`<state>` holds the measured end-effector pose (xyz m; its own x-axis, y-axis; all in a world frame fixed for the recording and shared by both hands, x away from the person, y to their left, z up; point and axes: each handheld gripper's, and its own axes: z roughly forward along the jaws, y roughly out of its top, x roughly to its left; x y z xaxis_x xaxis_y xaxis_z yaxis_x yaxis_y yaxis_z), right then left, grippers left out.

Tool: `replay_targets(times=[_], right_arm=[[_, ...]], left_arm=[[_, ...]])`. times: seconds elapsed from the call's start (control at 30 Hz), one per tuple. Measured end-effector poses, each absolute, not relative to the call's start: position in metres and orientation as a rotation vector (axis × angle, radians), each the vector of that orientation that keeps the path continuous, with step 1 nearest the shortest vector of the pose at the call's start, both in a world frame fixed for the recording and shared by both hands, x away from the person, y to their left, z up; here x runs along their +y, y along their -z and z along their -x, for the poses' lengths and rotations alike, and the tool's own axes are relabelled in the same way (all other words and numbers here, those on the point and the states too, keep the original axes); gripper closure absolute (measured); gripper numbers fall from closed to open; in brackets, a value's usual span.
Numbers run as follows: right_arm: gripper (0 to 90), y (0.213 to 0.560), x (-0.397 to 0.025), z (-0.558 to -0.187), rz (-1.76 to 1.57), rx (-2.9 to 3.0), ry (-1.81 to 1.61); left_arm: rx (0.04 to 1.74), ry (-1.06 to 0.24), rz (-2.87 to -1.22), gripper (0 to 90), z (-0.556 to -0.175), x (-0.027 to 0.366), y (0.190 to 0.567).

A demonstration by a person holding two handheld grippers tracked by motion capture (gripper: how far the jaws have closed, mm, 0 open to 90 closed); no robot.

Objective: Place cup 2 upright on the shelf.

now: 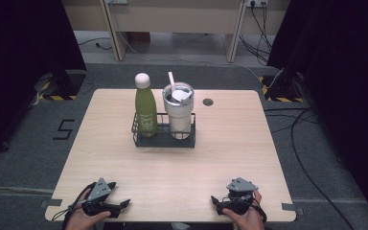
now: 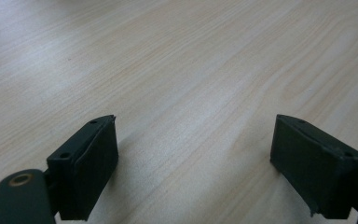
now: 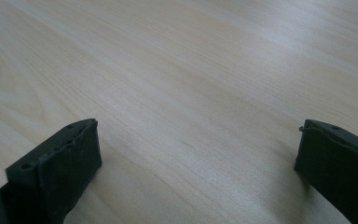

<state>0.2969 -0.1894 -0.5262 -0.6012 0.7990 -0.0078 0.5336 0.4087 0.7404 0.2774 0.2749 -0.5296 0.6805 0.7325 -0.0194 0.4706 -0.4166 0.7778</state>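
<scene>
Nearest the camera, at the near edge of the table [image 1: 172, 177], the person's two hands are resting with a gripper in each. The left gripper [image 1: 120, 206] is sitting at the near left corner with its jaws spread wide, holding nothing; in the left gripper view [image 2: 193, 158] bare wood is lying between its two black fingers [image 2: 88, 163], which are hovering just over the tabletop. The right gripper [image 1: 216, 202] is sitting at the near right, its jaws likewise spread wide and gripping nothing; in the right gripper view [image 3: 198, 168] its fingers [image 3: 60, 163] are standing far apart over plain wood. The two grippers are pointing inward, toward each other.

Well apart from both, at the middle of the table's far half, a black wire basket [image 1: 163, 141] is standing. In its left half a green bottle [image 1: 145, 108] with a pale rounded cap is standing upright, its long axis vertical. Just beside it, in the right half, a white tumbler [image 1: 179, 115] is standing upright too, with a straw [image 1: 171, 79] leaning up and to the left out of its lid.

The table is pale wood with a small round hole [image 1: 208, 102] near its far edge. It is standing on grey carpet, with black curtains at both sides, cables [image 1: 311, 163] trailing over the floor at the right, and a wooden frame beyond.
</scene>
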Motion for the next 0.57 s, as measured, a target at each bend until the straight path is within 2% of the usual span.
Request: replay_targets(times=[0.57], right_arm=[[0.3, 0.5263, -0.1893, -0.2967, -1.146, 2.309, -1.019]], left_arm=[[0.925, -0.423, -2.076, 14.2, -0.2752, 0.2755, 0.5308]])
